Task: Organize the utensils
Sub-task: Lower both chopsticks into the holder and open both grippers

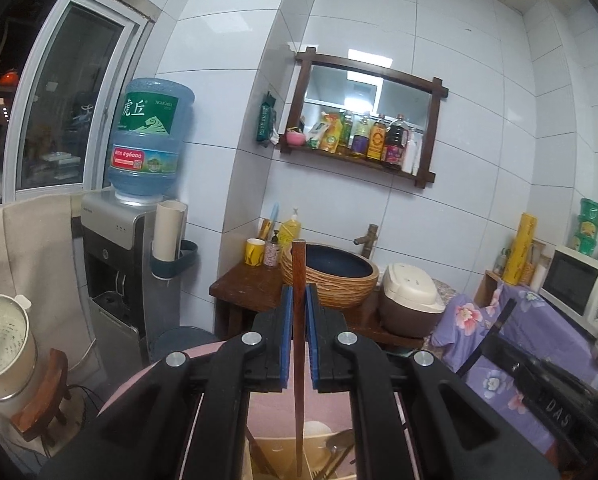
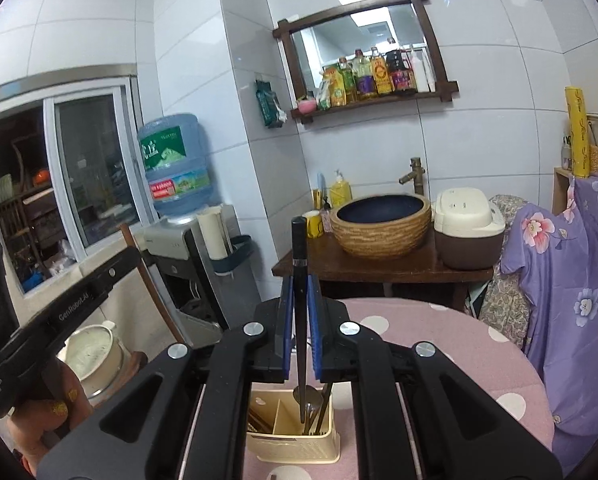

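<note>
Left gripper [image 1: 299, 300] clamped on upright brown chopstick [image 1: 298, 360]; right gripper [image 2: 299, 292] clamped on upright black chopstick [image 2: 300, 320]. Both tips hang above the cream utensil holder [image 2: 291, 440], seemingly clear of it.

The utensil caddy [image 2: 293, 426] sits on the counter [image 2: 451, 364] directly below both grippers, with spoons and chopsticks standing in its compartments. The left gripper [image 1: 299, 292] holds a wooden chopstick [image 1: 298, 360] upright between its fingers, lower tip over the caddy. The right gripper [image 2: 300, 284] holds a dark chopstick [image 2: 300, 320] the same way, to the right of the left one. Behind the counter stands a wooden stand [image 2: 379, 270] carrying a basin [image 2: 383, 224], with a rice cooker [image 2: 469, 226] to its right and a cup [image 2: 313, 223] to its left. Further left, a water dispenser [image 2: 187, 240] bears a bottle [image 2: 175, 164]. Above the basin hangs a shelf [image 2: 363, 100] lined with bottles.
</note>
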`<state>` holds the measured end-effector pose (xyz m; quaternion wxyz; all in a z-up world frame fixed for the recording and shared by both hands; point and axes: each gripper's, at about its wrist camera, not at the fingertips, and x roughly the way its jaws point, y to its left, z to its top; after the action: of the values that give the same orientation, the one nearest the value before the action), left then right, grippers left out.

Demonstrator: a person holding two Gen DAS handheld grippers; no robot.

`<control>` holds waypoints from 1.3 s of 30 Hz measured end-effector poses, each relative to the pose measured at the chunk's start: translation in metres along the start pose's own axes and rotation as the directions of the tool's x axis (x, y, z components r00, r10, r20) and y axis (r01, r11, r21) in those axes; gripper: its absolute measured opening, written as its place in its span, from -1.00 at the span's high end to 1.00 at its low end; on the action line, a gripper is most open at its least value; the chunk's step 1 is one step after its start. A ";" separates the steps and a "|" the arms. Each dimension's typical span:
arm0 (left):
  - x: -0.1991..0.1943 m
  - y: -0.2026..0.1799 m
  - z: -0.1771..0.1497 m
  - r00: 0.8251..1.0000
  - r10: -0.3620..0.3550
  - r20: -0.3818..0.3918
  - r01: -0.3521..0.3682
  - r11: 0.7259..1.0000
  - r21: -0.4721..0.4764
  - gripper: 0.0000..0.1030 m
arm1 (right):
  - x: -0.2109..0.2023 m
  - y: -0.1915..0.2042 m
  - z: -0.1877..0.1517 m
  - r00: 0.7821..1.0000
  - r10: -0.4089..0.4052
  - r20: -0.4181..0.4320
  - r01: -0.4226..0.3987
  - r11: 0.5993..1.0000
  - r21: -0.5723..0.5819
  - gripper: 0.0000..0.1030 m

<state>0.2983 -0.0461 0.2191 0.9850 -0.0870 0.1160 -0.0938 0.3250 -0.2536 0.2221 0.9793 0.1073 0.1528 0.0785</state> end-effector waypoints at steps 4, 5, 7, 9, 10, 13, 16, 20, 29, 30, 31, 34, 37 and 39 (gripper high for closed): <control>0.016 0.002 -0.021 0.999 0.021 -0.027 -0.021 1.000 0.008 0.85 | 0.021 -0.001 -0.024 0.999 -0.010 -0.044 0.010 1.000 0.005 0.84; 0.019 0.004 -0.029 0.999 0.023 -0.040 -0.023 1.000 0.003 0.85 | 0.026 -0.003 -0.031 0.998 -0.011 -0.060 0.012 1.000 0.010 0.84; 0.026 0.006 -0.041 0.998 0.022 -0.064 -0.022 1.000 -0.009 0.85 | 0.034 -0.005 -0.042 0.997 -0.015 -0.082 0.016 1.000 0.011 0.84; 0.031 0.007 -0.053 0.996 0.020 -0.086 -0.021 1.000 -0.009 0.85 | 0.040 -0.007 -0.054 0.995 -0.019 -0.099 0.020 1.000 0.013 0.84; 0.034 0.007 -0.059 0.995 0.020 -0.096 -0.020 1.000 -0.005 0.85 | 0.043 -0.008 -0.059 0.994 -0.019 -0.109 0.020 1.000 0.013 0.84; 0.040 0.008 -0.078 0.991 0.012 -0.135 -0.013 1.000 -0.005 0.85 | 0.048 -0.010 -0.073 0.992 -0.021 -0.128 0.022 1.000 0.009 0.84; 0.045 0.009 -0.091 0.987 0.014 -0.162 -0.014 1.000 0.002 0.85 | 0.053 -0.012 -0.083 0.989 -0.015 -0.144 0.017 1.000 0.012 0.84; 0.051 0.012 -0.104 0.981 0.018 -0.193 -0.016 1.000 0.009 0.85 | 0.056 -0.015 -0.092 0.988 -0.018 -0.150 0.021 1.000 0.015 0.84; 0.053 0.014 -0.109 0.975 0.007 -0.220 -0.003 1.000 0.020 0.85 | 0.053 -0.018 -0.095 0.991 -0.022 -0.130 0.026 0.999 0.027 0.84; 0.052 0.013 -0.109 0.975 0.003 -0.221 0.001 1.000 0.020 0.85 | 0.053 -0.018 -0.095 0.992 -0.018 -0.125 0.022 0.999 0.032 0.84; 0.051 0.013 -0.109 0.975 -0.003 -0.221 0.006 1.000 0.016 0.85 | 0.052 -0.018 -0.095 0.992 -0.014 -0.124 0.018 0.999 0.033 0.83; 0.044 0.015 -0.110 0.974 -0.021 -0.224 0.023 1.000 0.009 0.82 | 0.046 -0.019 -0.097 0.994 -0.013 -0.109 0.015 1.000 0.025 0.60; 0.029 0.016 -0.112 0.976 -0.030 -0.218 0.032 0.999 0.006 0.34 | 0.035 -0.022 -0.101 0.997 0.000 -0.080 0.003 0.999 0.036 0.22; 0.015 0.018 -0.114 0.979 -0.032 -0.200 0.033 0.999 0.000 0.01 | 0.026 -0.024 -0.106 0.997 -0.002 -0.071 0.004 0.999 0.032 0.20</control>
<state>0.2878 -0.0494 0.1030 0.9668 -0.0775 0.2128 -0.1183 0.3186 -0.2520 0.1109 0.9716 0.1197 0.1887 0.0782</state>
